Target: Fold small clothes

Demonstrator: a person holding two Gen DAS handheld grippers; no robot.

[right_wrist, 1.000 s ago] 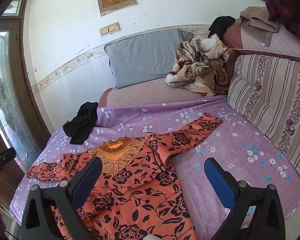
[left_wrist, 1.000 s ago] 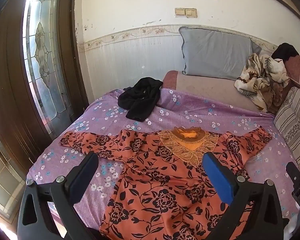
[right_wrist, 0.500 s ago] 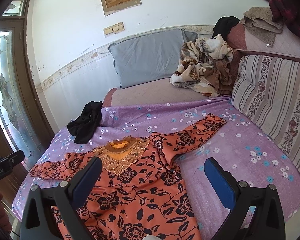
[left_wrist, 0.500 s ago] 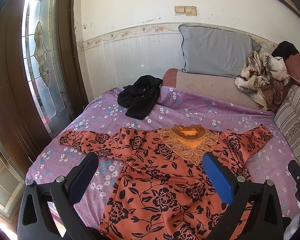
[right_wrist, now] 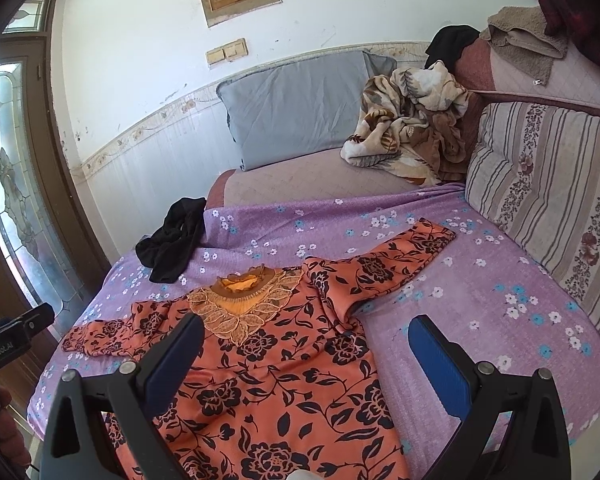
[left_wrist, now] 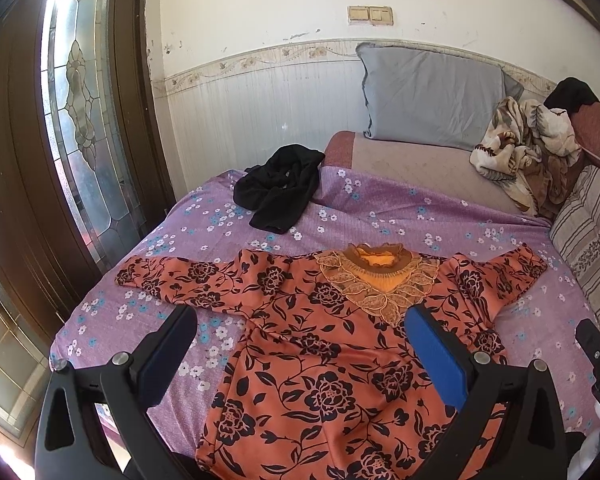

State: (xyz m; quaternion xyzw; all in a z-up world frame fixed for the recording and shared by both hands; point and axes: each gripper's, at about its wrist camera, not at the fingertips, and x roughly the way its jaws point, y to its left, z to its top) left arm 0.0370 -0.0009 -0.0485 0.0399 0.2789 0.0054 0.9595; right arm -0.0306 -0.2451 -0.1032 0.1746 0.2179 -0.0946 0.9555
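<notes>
An orange top with black flowers lies flat and face up on the purple flowered bedsheet, both sleeves spread out, its gold lace collar toward the pillows. It also shows in the right wrist view. My left gripper is open and empty, held above the top's left body. My right gripper is open and empty, above the top's right side near the right sleeve.
A black garment lies crumpled at the far left of the sheet. A grey pillow, a crumpled beige blanket and a striped cushion line the back and right. A glass-panelled door stands left of the bed.
Both grippers have pulled back and risen slightly; the top sits a little farther and lower in both views. The top itself has not moved.
</notes>
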